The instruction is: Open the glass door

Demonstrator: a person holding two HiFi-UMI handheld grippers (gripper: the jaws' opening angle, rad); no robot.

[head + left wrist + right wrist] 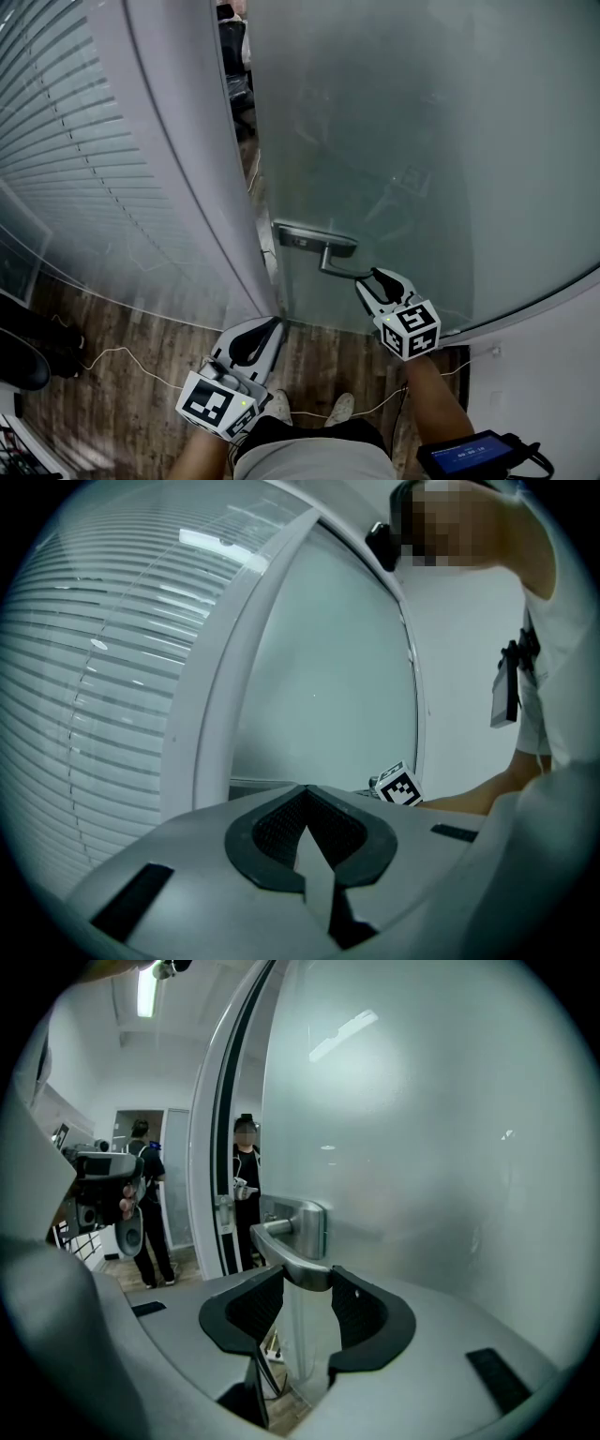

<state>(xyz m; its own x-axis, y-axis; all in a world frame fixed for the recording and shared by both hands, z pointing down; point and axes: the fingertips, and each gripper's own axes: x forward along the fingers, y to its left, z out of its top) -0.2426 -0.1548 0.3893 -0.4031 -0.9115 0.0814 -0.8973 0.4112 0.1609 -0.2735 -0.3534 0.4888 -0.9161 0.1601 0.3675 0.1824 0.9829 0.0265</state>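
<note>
**Door** (422, 141): frosted pale grey-green, no pattern. **Handle** (333, 262): brushed silver. **Frame** (187, 141): plain whitish grey. **Blinds** (66, 122): pale grey with fine horizontal stripes. **Floor** (122, 375): dark brown planks with streaky wood grain. **Left gripper** (267, 328) and **right gripper** (372, 278): light grey shells with black, finely ribbed pads (361, 1312). Each has a white cube (410, 328) printed with black square markers. **Cable** (122, 352): white. **Shoes** (339, 408): white. **Device** (469, 455): black with a blue screen.
</note>
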